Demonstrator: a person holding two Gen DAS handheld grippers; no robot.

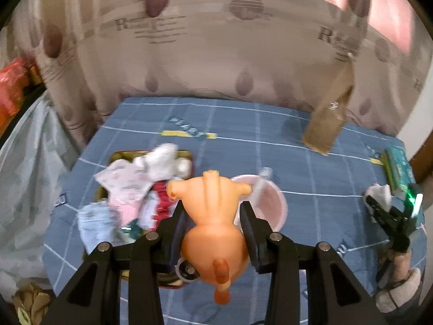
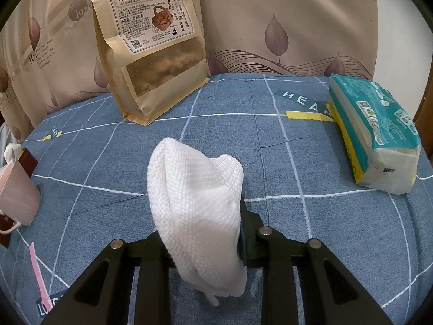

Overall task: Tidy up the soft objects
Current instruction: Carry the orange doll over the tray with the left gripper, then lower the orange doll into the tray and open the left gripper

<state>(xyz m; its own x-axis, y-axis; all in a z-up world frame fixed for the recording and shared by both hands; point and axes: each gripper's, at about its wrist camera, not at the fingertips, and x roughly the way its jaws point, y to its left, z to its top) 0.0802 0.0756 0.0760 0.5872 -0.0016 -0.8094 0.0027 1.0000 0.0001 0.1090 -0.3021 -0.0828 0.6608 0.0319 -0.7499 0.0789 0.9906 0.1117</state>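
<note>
**Two hand-held grippers, each clamped on a soft object above a blue checked bed**

The left hand-held gripper [image 1: 213, 216] is clamped on an orange rubber pig-shaped squeeze toy [image 1: 211, 216], holding it by its sides with the curly tail toward the camera. Beyond the toy lie a tray [image 1: 186, 153] heaped with crumpled cloths [image 1: 127, 187] and, to its right, a pale pink plastic cup [image 1: 273, 203].

The right hand-held gripper [image 2: 200, 216] is clamped on a white knitted sock [image 2: 194, 205], which stands up between the fingers and droops over them. On the blue checked bedsheet [image 2: 270, 168] ahead stand a brown paper snack pouch [image 2: 151, 54] against the leaf-patterned curtain [image 2: 284, 27] and, to the right, a teal pack of tissues [image 2: 373, 132].
</note>
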